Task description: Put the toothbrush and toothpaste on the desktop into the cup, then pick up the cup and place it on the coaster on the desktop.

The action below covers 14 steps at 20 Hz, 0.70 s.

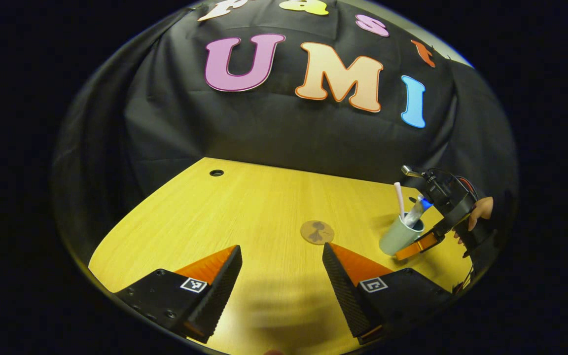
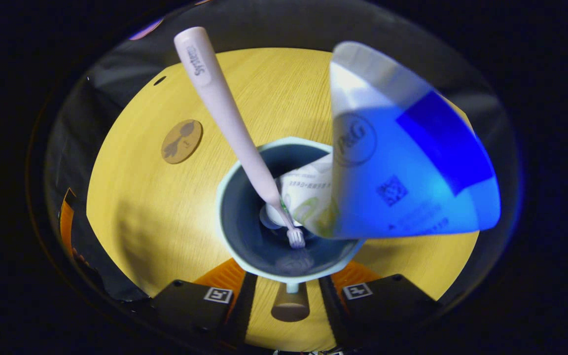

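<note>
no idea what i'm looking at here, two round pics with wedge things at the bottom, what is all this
A person holds a two-finger gripper in each hand; a fisheye camera rides on each, so the wedges are that gripper's own fingers. The left gripper hangs open above the yellow wooden desktop, facing the round brown coaster. Farther off, the right gripper is at the pale green cup. The right gripper view looks down into that cup, holding a pink toothbrush head-down and a blue-and-white toothpaste tube. Its fingers flank the cup's handle; contact is unclear.
</note>
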Motion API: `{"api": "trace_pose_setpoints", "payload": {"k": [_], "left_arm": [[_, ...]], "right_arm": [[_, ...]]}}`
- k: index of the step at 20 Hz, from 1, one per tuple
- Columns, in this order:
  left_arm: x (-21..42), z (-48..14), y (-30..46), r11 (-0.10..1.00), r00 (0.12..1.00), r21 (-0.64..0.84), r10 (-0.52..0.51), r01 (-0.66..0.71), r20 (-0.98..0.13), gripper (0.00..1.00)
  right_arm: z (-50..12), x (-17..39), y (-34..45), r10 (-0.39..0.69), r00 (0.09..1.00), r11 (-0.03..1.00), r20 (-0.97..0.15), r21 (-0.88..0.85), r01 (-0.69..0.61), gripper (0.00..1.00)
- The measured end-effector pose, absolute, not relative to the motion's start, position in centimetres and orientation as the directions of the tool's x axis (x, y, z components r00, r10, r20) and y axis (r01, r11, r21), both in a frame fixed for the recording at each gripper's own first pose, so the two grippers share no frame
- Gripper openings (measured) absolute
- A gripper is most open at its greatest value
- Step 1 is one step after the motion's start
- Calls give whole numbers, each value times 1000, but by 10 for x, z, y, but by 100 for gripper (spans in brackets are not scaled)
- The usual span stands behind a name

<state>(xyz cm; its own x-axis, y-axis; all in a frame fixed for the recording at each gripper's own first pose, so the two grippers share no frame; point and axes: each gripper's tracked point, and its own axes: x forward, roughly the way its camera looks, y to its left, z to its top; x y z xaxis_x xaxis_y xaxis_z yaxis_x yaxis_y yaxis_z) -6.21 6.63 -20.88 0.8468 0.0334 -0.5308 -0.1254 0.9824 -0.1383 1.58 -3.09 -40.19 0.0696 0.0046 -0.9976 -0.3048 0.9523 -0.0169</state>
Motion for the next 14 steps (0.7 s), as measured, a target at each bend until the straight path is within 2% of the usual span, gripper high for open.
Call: {"api": "trace_pose_setpoints", "payload": {"k": [2,3,5,8,9,10,14], "left_arm": [[-61,-209,70,983,848,-134,36,-126,-529,95],[-59,-209,70,983,848,-136,33,-123,-529,95],[-56,-208,68,983,848,-143,20,-113,-529,95],[-51,-208,65,985,850,-144,2,-92,-526,95],[-50,-208,64,986,850,-144,-3,-86,-527,95],[-49,-208,65,986,849,-145,-8,-80,-528,95],[-48,-210,70,985,843,-154,-23,-71,-537,95]], "right_arm": [[-403,15,-32,8,58,950,-998,-11,-312,35],[-404,16,-32,8,60,949,-998,-12,-316,29],[-401,17,-32,10,79,944,-997,-16,-329,33],[-401,17,-27,49,93,944,-994,15,-329,29],[-399,19,-22,64,101,943,-993,27,-330,31],[-400,20,-16,82,114,945,-990,41,-325,29],[-393,29,-9,132,136,940,-982,81,-332,32]]}}
